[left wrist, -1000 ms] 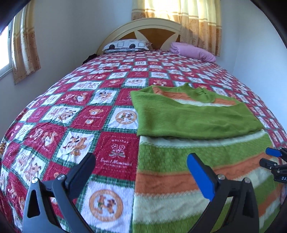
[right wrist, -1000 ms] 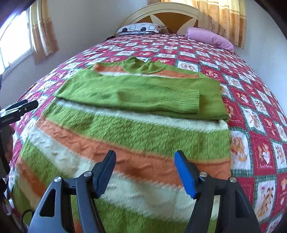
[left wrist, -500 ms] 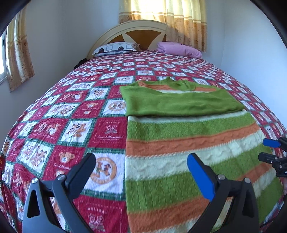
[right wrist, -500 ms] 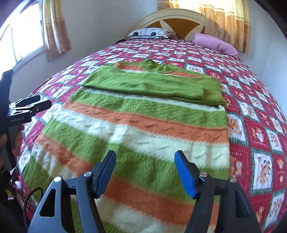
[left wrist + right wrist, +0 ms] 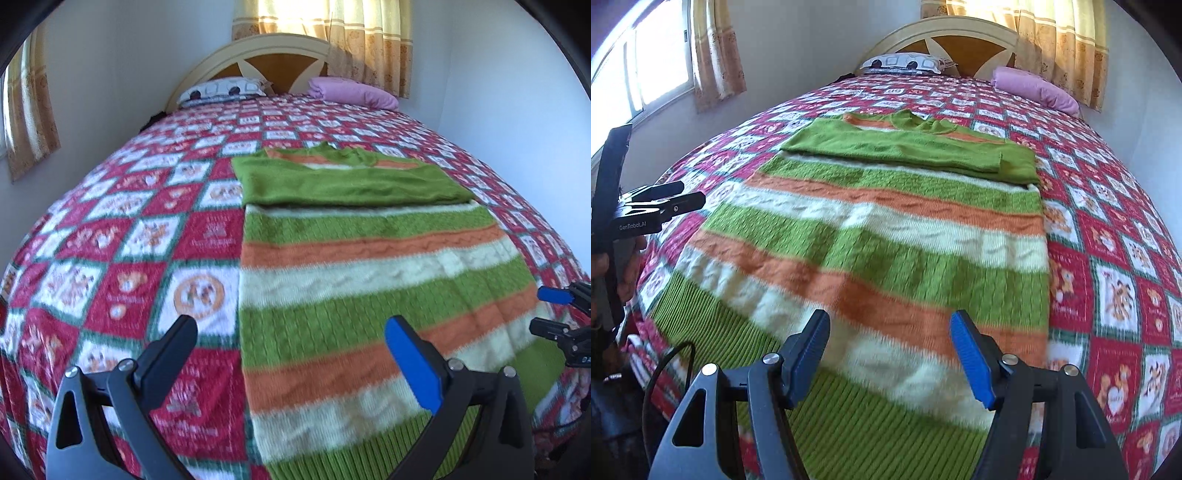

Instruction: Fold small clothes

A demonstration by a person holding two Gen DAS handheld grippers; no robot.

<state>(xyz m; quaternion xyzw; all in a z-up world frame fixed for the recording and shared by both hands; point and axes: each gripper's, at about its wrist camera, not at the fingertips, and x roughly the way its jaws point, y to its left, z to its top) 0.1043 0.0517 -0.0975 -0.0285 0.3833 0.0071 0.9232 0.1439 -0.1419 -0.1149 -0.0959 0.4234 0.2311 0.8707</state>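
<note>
A striped sweater [image 5: 369, 266] [image 5: 886, 240] in green, orange and cream lies flat on the bed, its green sleeves folded across the chest. Its ribbed green hem [image 5: 849, 417] points toward me. My left gripper [image 5: 291, 354] hangs open above the sweater's lower left edge, one finger over the quilt and the blue-padded one over the knit. My right gripper [image 5: 890, 350] stands open above the hem near the lower right corner. Nothing sits between either pair of fingers. Each gripper also shows at the edge of the other's view: the right gripper [image 5: 554, 314] and the left gripper [image 5: 657, 206].
The bed carries a red, white and green patchwork quilt [image 5: 110, 258] [image 5: 1126, 258]. A patterned pillow [image 5: 225, 88] and a folded pink cloth [image 5: 351, 90] lie by the headboard [image 5: 960, 40]. Curtained windows flank the bed. A hand [image 5: 613, 269] holds the left gripper's handle.
Both grippers have drawn back toward the foot of the bed, so the sweater's lower stripes and ribbed hem have come into view. Both stayed open and empty.
</note>
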